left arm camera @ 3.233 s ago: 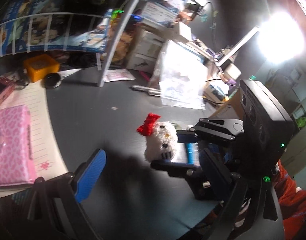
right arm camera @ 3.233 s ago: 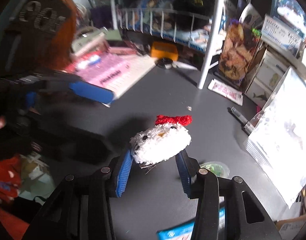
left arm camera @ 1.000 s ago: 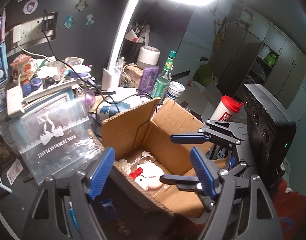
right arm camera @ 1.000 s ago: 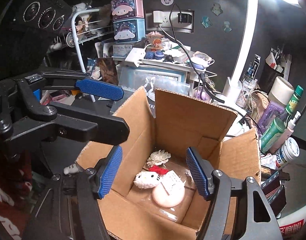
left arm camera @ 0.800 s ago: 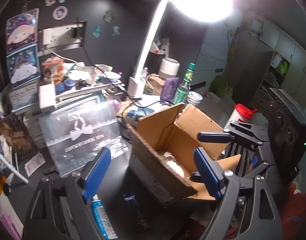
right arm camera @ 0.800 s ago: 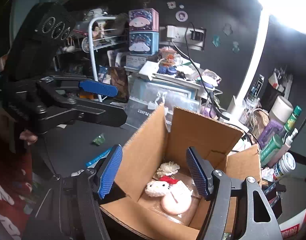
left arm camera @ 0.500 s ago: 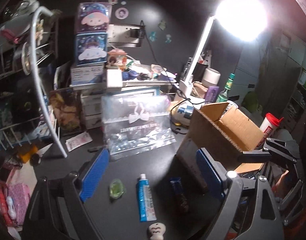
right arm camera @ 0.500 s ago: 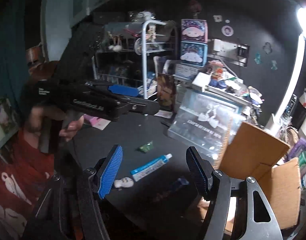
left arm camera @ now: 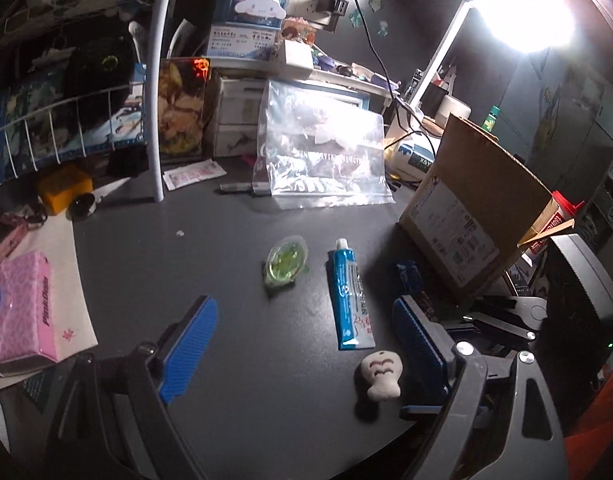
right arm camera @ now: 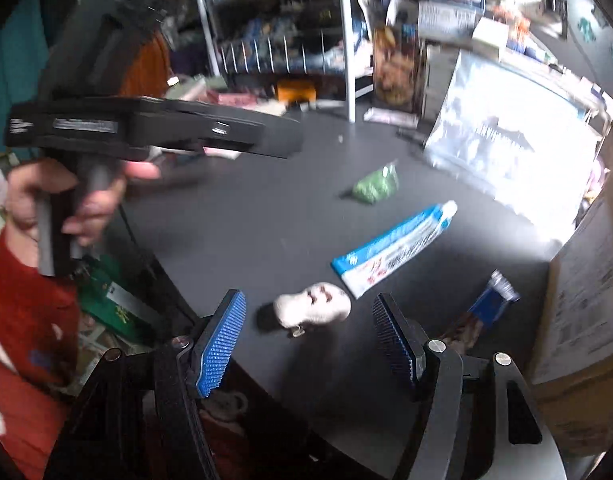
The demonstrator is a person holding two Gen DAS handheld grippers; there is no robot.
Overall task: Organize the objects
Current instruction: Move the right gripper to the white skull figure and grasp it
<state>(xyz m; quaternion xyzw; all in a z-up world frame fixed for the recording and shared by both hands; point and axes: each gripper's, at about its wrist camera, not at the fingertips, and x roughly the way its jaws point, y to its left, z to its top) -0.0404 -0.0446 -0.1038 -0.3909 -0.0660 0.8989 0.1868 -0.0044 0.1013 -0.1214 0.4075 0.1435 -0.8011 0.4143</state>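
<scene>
Dark grey desk top [left arm camera: 234, 240], lit by a bright white desk lamp [left arm camera: 522, 12] at back R

- Brown cardboard box [left arm camera: 478, 208], R side of desk, printed label on near wall; inside not visible from here
- Clear zip bag w/ white lettering [left arm camera: 322, 156], standing at back centre
- White wire rack [left arm camera: 154, 92] back L, crammed w/ books & boxes
- Pink patterned tissue pack [left arm camera: 20, 308] on pale paper at L edge
- Orange box [left arm camera: 64, 188] + small round black lid beside it, under the rack

Loose items, mid desk:
- Blue-and-white tube [left arm camera: 349, 290], lying flat, cap end away from me
- Small green item in clear wrapper [left arm camera: 286, 260], just L of tube
- Small beige plush w/ drawn face [left arm camera: 380, 376], near desk's front edge, just below tube's flat end
- Dark blue packet [left arm camera: 410, 276], betw. tube & box, partly in shadow

My grippers:
- Left gripper [left arm camera: 302, 348]: tilted down over desk, blue pads spread wide, nothing betw. them; my left hand [right arm camera: 66, 200] wraps its handle, red sleeve below
- Right gripper [right arm camera: 306, 336]: angled down, pads apart, beige plush sits on the desk betw. the tips, pads not touching it; view is motion-blurred
</scene>
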